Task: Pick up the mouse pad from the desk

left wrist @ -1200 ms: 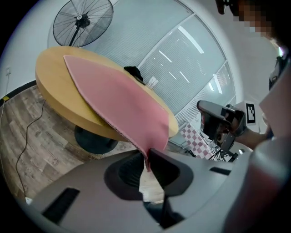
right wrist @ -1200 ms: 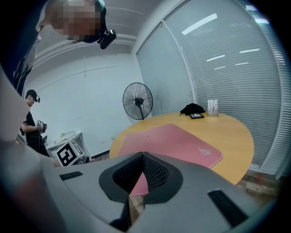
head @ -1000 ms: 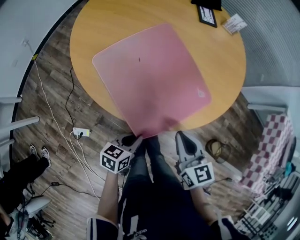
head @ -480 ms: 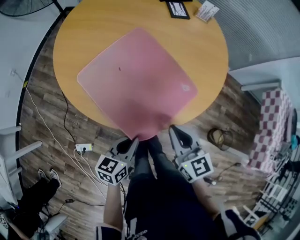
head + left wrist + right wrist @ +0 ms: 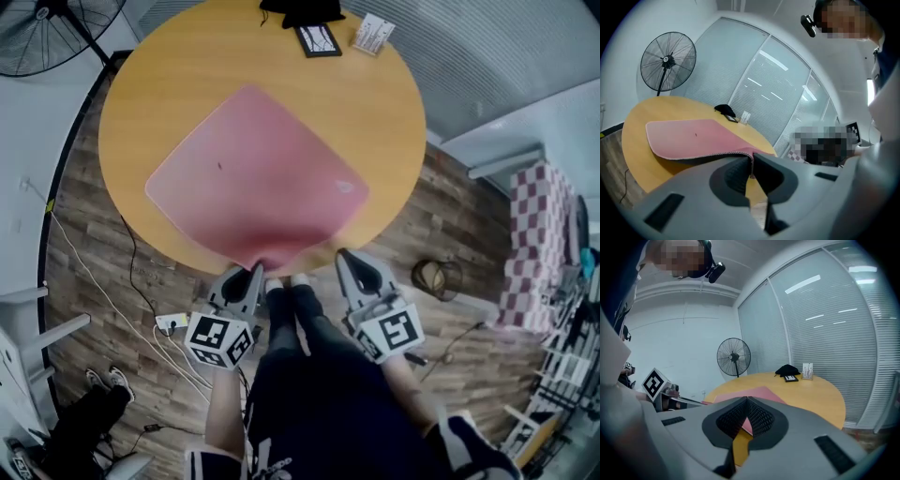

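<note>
1. Left gripper [image 5: 751, 157]: fingers are pinching almost fully closed on the near corner of the pink mouse pad [image 5: 253, 178]. That corner is sitting raised off the table [image 5: 375, 122], and the rest is lying flat beyond the fingers.
2. Right gripper [image 5: 746, 399]: fingers are meeting tip to tip, gripping nothing, with the pad lying just beyond them.
3. Both are pointing forward, angling slightly down, side by side at the table's near rim.

Overhead and 2 low views share the desk [image 5: 394, 122].
</note>
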Demonstrator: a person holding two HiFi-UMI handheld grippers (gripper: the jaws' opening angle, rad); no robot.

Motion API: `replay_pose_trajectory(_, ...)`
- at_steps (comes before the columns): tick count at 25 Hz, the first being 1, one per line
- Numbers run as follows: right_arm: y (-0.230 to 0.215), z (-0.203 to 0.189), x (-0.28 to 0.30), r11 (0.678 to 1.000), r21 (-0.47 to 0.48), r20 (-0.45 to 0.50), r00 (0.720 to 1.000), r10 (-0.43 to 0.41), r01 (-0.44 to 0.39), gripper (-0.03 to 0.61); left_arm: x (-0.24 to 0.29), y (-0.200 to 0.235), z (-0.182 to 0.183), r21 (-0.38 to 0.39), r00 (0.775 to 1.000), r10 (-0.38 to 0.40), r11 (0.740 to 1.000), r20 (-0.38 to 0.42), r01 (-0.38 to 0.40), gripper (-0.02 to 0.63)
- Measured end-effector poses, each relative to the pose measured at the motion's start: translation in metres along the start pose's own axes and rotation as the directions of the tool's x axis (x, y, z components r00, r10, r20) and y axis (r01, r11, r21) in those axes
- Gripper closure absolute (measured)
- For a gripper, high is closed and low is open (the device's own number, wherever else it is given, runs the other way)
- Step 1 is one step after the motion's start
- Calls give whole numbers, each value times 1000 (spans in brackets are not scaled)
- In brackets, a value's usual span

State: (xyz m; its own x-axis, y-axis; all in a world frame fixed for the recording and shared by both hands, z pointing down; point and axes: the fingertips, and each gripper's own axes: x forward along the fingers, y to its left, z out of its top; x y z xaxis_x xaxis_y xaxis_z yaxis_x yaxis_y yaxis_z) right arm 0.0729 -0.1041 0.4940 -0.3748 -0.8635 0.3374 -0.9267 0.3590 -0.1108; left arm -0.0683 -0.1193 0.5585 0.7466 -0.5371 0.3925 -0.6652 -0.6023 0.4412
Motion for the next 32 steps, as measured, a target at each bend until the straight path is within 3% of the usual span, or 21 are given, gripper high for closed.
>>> replay_pose_trajectory(18, -24, 44, 11, 1000, -20, 84, 996, 4, -3, 577, 21, 13, 75, 16, 989, 77, 997, 123, -80, 594)
replay_pose_trajectory(32, -52, 84, 12, 999, -7, 173, 984, -49, 51, 577, 37, 28, 159, 110, 973, 73, 989, 220, -99, 594)
